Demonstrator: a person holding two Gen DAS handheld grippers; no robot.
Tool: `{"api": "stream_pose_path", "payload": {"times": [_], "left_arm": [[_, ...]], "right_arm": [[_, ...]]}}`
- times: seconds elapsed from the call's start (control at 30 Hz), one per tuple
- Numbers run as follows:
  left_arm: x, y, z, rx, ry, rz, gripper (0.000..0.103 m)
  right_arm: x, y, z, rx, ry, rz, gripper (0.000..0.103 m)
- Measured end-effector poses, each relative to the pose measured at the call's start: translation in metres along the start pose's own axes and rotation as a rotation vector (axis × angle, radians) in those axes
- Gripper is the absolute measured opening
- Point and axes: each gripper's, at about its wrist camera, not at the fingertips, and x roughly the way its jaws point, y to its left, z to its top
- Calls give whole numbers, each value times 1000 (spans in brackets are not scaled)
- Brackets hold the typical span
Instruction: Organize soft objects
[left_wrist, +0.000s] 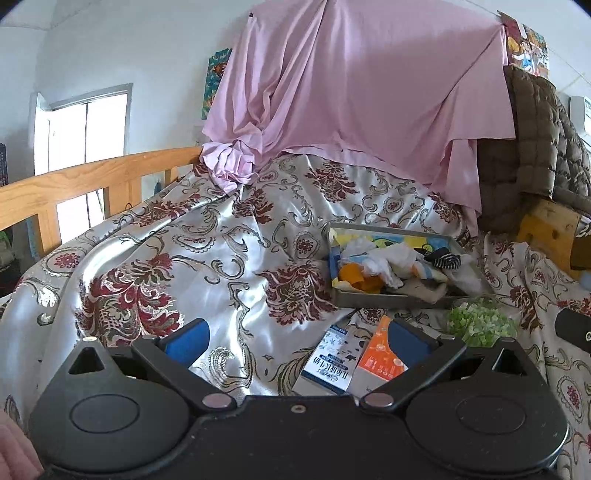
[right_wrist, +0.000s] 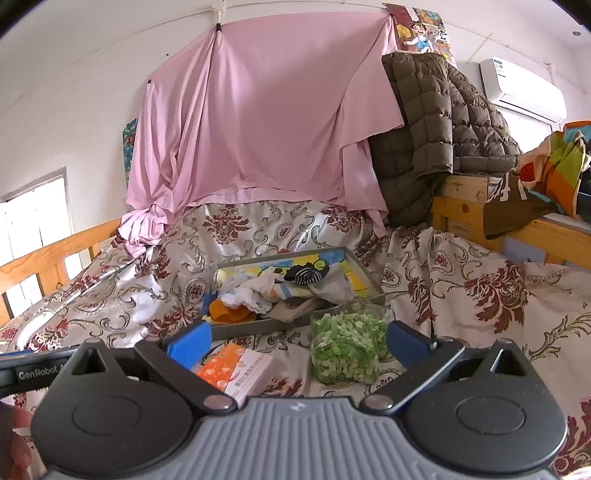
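Observation:
A grey metal tray lies on the floral bedspread and holds a pile of soft cloths and socks, with an orange cloth and a black-and-white striped sock. My left gripper is open and empty, held above the bedspread in front of the tray. My right gripper is open and empty, just in front of the tray, with a clear bag of green pieces between its fingers' line of sight.
A blue-and-white carton and an orange box lie in front of the tray. A pink sheet hangs behind. A brown quilted jacket drapes a wooden bunk frame on the right. A wooden rail runs on the left.

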Motion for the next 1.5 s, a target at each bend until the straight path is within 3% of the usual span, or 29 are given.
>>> {"api": "stream_pose_path", "payload": {"times": [0.43, 0.77, 1.5], "left_arm": [[-7, 1, -13, 18, 31, 24, 102], [-9, 7, -14, -8, 40, 51, 102], [3, -5, -24, 65, 90, 89, 102]], "right_arm": [[-6, 12, -11, -28, 45, 19, 103], [-5, 14, -16, -52, 75, -34, 103], [20, 12, -25, -66, 207, -119, 103]]}}
